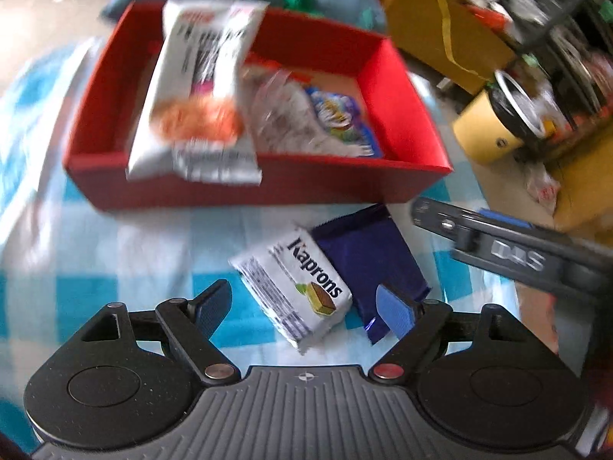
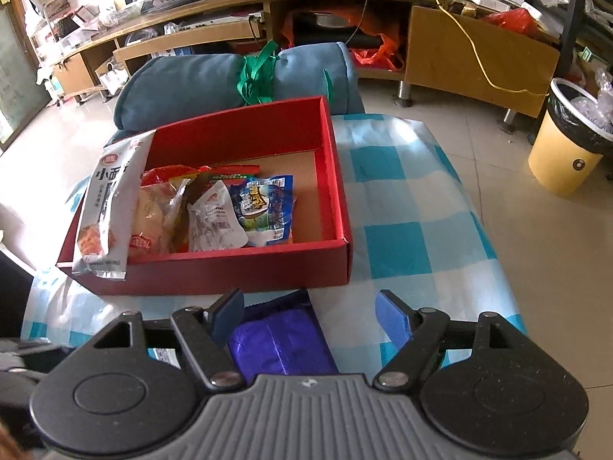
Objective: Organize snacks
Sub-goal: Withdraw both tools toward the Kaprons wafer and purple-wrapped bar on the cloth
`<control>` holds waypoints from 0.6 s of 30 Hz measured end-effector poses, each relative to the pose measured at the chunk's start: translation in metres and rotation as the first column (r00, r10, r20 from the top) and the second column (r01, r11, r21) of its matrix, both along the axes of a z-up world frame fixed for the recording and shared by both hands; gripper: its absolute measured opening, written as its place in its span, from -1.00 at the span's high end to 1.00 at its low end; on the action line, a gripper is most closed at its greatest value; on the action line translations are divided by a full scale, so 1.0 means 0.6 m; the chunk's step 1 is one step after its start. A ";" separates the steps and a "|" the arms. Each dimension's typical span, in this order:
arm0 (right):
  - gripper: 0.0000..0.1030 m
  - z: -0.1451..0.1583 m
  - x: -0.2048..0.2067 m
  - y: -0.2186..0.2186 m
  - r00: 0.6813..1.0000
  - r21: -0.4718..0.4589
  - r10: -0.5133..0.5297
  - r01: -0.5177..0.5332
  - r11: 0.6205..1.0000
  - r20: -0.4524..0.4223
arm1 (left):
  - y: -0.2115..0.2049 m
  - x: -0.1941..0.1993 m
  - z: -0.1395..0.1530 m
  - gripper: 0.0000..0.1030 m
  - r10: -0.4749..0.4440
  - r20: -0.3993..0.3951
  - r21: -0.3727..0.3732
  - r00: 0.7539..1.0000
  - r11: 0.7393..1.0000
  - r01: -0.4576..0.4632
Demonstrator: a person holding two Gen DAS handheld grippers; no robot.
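Left gripper point(image 1: 304, 306): fingers spread wide, holding nothing, poised over the white Kaprons wafer pack point(image 1: 293, 291) at the near edge of the table point(image 1: 95, 253); right gripper point(image 2: 310, 318): fingers likewise apart and empty, above the purple foil pack point(image 2: 281, 349), which lies touching the wafer pack on its right side; both packs still outside the box, just in front of its near wall. Red box point(image 2: 333, 176), mid-table: already holds a large white bag point(image 2: 107, 207) leaning over the near-left corner, a yellowish snack pack point(image 2: 153, 214), a small white sachet point(image 2: 214, 218) and a blue packet point(image 2: 264, 207); right part of the box floor bare. Judgement: task mostly done; two packs left to stow.
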State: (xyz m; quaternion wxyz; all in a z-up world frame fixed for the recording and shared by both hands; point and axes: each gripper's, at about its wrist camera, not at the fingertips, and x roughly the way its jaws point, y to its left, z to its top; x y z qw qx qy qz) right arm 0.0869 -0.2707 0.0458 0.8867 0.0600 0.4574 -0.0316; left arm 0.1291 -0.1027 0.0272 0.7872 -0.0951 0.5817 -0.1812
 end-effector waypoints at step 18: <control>-0.47 0.009 -0.017 -0.018 1.000 0.026 0.015 -0.015 1.000 0.008 | -0.004 -0.002 -0.055 -0.70 0.159 -0.003 0.126 0.987 0.980 -0.157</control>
